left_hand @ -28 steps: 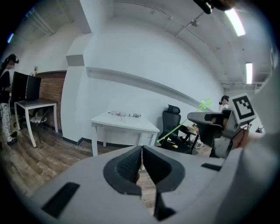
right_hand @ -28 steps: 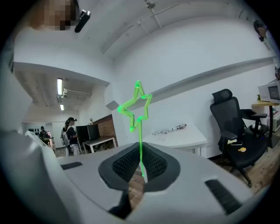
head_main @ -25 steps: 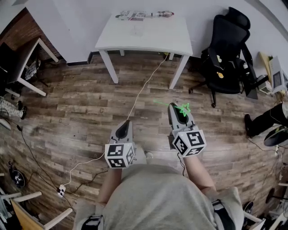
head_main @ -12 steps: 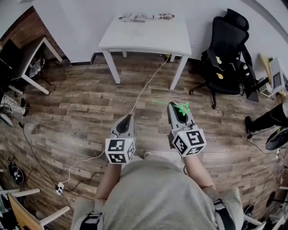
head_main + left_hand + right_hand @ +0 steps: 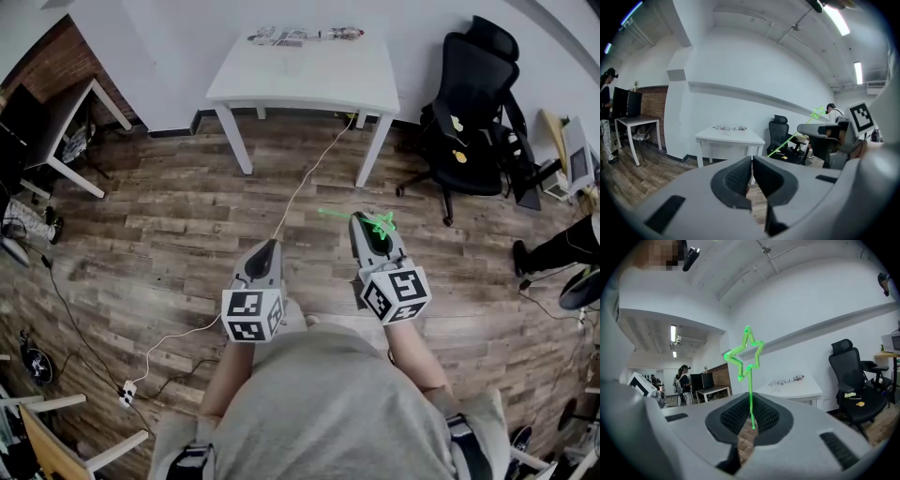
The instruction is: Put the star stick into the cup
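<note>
My right gripper (image 5: 368, 225) holds a thin green star stick (image 5: 382, 225) at waist height over the wood floor. In the right gripper view the stick (image 5: 749, 362) stands upright between the ribbed pads (image 5: 736, 416), star on top; the jaws of this gripper (image 5: 751, 412) are opening slightly with the stick still pinched. My left gripper (image 5: 265, 248) hangs beside it, shut and empty, its jaws (image 5: 752, 161) nearly touching. From there the stick (image 5: 817, 112) shows at the right. A small clear cup-like thing (image 5: 289, 64) stands faintly on the white table (image 5: 319, 80) ahead.
Papers and small items (image 5: 300, 35) lie along the table's back edge. A black office chair (image 5: 478, 103) stands to the table's right, and a white cable (image 5: 300, 183) runs across the floor. Another desk (image 5: 56, 122) is at the left. A person (image 5: 607, 117) stands far left.
Both grippers have barely moved. The view has shifted slightly and the table sits a little nearer than a second ago. The star stick stays in the right gripper.
</note>
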